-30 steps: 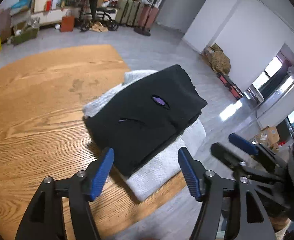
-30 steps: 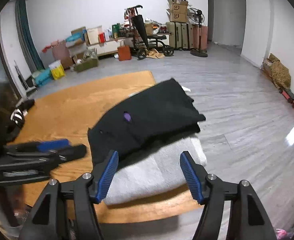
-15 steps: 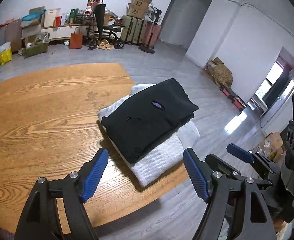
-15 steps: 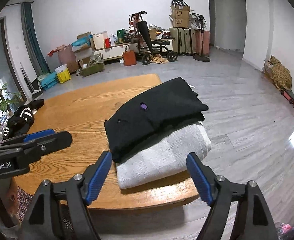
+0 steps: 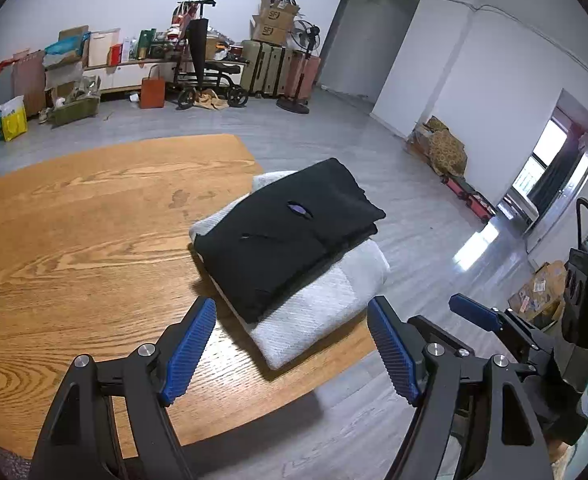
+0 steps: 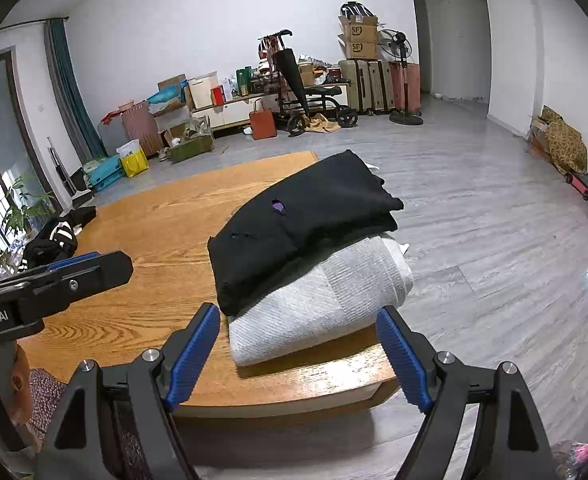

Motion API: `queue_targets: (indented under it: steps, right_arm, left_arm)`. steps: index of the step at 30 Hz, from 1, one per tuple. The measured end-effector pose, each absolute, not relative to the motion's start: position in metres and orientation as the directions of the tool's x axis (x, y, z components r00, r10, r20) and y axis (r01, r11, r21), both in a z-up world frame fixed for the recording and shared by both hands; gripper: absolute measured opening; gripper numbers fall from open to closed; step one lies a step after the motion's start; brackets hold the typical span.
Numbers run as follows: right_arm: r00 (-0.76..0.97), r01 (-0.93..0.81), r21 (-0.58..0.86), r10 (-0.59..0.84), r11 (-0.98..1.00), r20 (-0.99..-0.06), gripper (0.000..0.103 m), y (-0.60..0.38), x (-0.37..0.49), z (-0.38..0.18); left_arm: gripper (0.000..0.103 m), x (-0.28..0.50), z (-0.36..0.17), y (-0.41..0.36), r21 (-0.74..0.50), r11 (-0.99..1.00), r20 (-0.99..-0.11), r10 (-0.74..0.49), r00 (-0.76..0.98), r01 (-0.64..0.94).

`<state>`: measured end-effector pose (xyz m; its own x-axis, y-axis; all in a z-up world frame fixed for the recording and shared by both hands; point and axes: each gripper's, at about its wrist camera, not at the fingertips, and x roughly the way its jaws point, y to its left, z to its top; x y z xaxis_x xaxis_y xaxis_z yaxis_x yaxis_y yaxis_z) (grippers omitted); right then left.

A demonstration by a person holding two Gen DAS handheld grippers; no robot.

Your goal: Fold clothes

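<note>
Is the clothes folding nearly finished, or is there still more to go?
Two pieces look done: a folded black garment lies on a folded white one at the table's edge. Nothing is in hand: the left gripper is open, the right gripper's jaws are opening, empty. A dark striped garment at the far side looks unfolded.

White lettering "nRobot.AI", cut off at the frame edge, was printed on the left gripper. 2 stacked cardboard boxes each bore "SF".
</note>
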<state>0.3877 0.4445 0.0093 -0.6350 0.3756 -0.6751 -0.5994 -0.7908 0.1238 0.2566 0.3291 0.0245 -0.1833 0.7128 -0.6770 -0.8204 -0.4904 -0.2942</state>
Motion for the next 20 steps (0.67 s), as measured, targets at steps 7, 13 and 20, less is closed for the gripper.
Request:
queue_targets:
  steps: [7,13,20]
  right_arm:
    - [-0.635,-0.595,0.136,0.360,-0.792,-0.683,0.084,0.445,0.385,0.001]
    - [-0.633,-0.588,0.133,0.351,-0.798,-0.690,0.084,0.442,0.381,-0.002]
    - [-0.626,-0.585,0.125,0.349,-0.801,-0.697,0.084,0.438,0.378,-0.003]
  left_arm:
    - [0.079,0.256,0.022,0.330,-0.294,-0.496,-0.685,0.705,-0.182,-0.817]
    - [0.079,0.254,0.021,0.329,-0.306,-0.494,-0.688,0.706,-0.169,-0.814]
    - [0.079,0.254,0.017,0.332,-0.312,-0.489,-0.699,0.699,-0.151,-0.815]
